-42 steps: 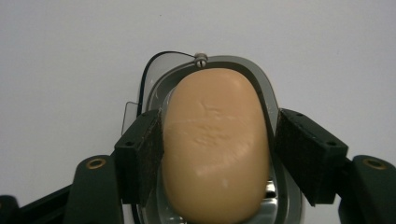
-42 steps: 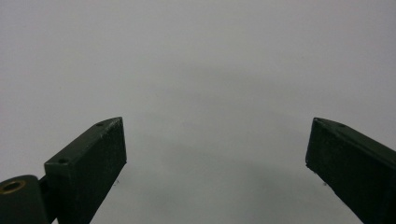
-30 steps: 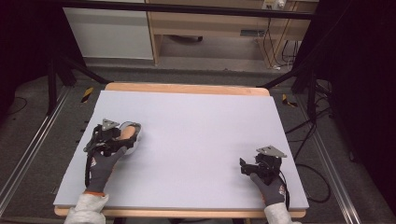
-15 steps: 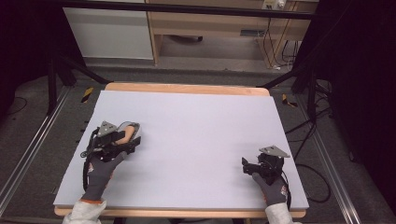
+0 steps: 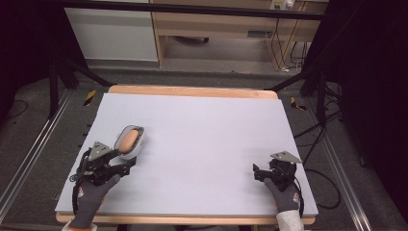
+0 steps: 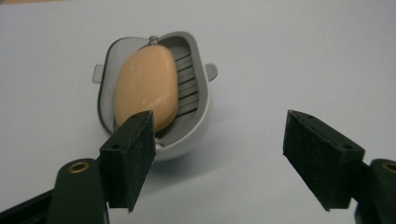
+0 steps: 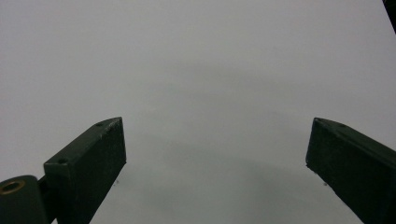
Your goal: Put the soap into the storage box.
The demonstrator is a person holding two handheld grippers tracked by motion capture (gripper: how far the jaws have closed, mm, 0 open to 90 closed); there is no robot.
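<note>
There was one soap dish (image 5: pixel 131 143) with one orange bar of soap (image 5: pixel 127 140) in it, sitting on the left side of a pale table (image 5: pixel 207 139) with a wood edge, dark floor and a cabinet behind. Left gripper (image 6: pixel 219 154) had its jaws wide apart just short of the dish, gripping nothing. Right gripper (image 7: pixel 215 163) was also spread wide over bare tabletop, well apart from the dish.
</note>
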